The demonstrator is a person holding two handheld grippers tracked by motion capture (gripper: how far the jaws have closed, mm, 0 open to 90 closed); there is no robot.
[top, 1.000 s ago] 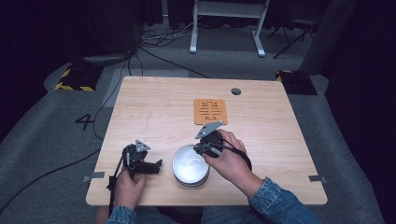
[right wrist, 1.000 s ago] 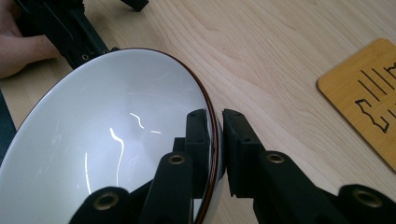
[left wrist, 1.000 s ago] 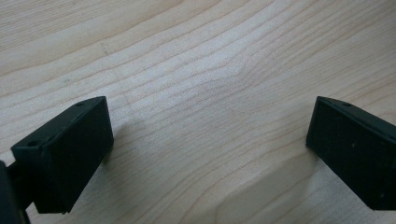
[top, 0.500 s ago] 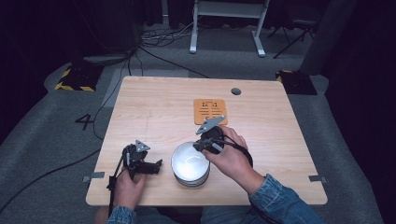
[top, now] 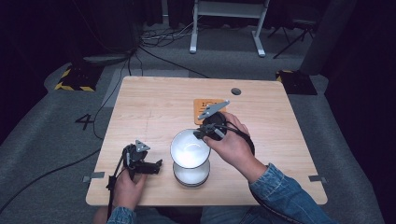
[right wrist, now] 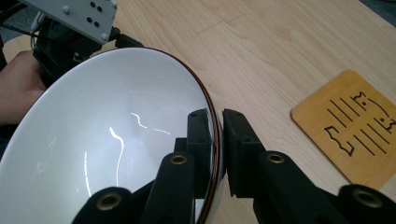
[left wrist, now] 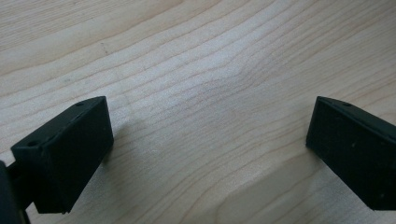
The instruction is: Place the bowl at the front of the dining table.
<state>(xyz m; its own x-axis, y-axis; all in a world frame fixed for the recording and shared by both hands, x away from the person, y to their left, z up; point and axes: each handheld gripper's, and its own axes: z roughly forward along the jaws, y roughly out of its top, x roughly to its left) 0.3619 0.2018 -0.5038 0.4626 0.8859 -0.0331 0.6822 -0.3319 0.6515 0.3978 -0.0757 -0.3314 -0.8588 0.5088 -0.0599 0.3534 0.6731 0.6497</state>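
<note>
The right hand-held gripper (right wrist: pixel 219 154) pinches the rim of a white bowl (top: pixel 189 148), lifted off the bowl stack (top: pixel 191 175) near the worktop's (top: pixel 154 107) front edge; placing it remains. The left hand-held gripper (left wrist: pixel 205 149) rests agape, empty.

White bowl (right wrist: pixel 121 140) (dark-brown rim)

Glossy white ceramic-looking bowl (right wrist: pixel 116 140), matt pale wood-grain table (left wrist: pixel 196 70), smooth wooden coaster (right wrist: pixel 350 128), matt black tongs (right wrist: pixel 219 154)
</note>
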